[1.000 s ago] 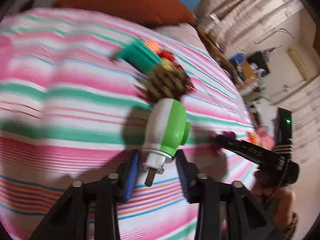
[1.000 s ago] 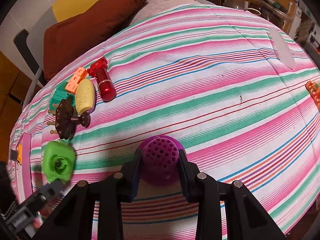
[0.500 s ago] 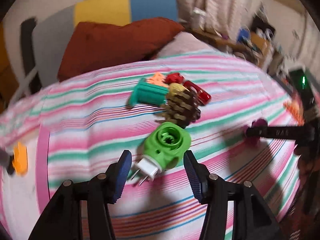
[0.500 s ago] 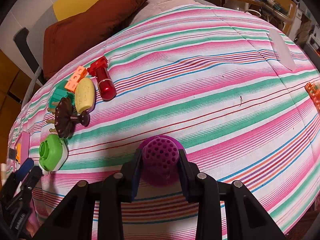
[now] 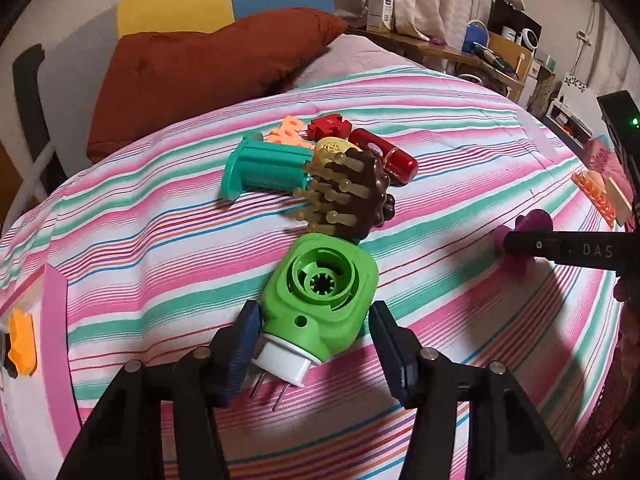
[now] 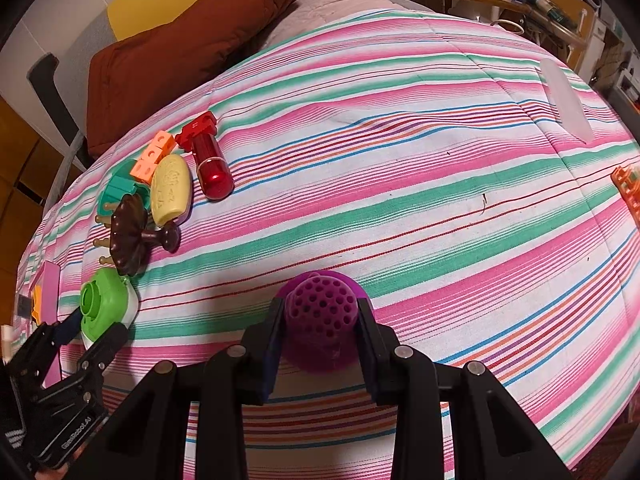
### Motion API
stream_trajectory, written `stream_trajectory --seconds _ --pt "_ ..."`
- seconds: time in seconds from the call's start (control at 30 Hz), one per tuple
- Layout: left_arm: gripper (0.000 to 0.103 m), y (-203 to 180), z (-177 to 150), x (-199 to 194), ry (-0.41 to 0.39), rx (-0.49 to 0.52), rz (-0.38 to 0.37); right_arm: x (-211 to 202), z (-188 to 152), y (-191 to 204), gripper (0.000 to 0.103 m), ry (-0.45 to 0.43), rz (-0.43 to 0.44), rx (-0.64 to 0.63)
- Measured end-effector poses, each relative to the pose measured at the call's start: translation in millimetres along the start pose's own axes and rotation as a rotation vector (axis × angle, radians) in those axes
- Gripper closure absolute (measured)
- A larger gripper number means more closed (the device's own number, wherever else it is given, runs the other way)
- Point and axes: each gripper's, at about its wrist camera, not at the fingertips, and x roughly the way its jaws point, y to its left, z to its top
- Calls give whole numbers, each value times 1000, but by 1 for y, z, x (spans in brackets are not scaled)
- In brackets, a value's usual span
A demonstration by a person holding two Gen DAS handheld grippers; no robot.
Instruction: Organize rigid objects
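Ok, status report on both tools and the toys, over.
Left tool open around green plug, set on the bedspread by the pile. Right tool shut on purple holder. Nothing between holder and pile.

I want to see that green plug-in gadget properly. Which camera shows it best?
The left wrist view: the green plug-in gadget lies large between the open left tongs, prongs visible. The right wrist view shows it small at the edge.

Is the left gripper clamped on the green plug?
No: the left gripper is open, its fingers apart from the green plug lying on the striped bedspread.
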Motion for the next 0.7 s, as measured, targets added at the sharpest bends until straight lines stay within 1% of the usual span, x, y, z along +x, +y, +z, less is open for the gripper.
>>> stream_trajectory --seconds 0.17,0.33,0.4,0.5,0.7 --pt "46 -5 3 2 9 21 36 0 0 0 69 -13 -10 5" --pt "47 -15 3 6 24 86 99 -1 0 0 69 -18 8 3" --pt "48 -14 2 6 21 84 94 -1 -1 2 69 -19 13 -6" --pt "48 -7 -2 0 15 37 63 -1 -2 6 69 -21 20 -23" --pt "49 0 -16 -16 1 4 62 1 -5 12 69 -25 21 -46"
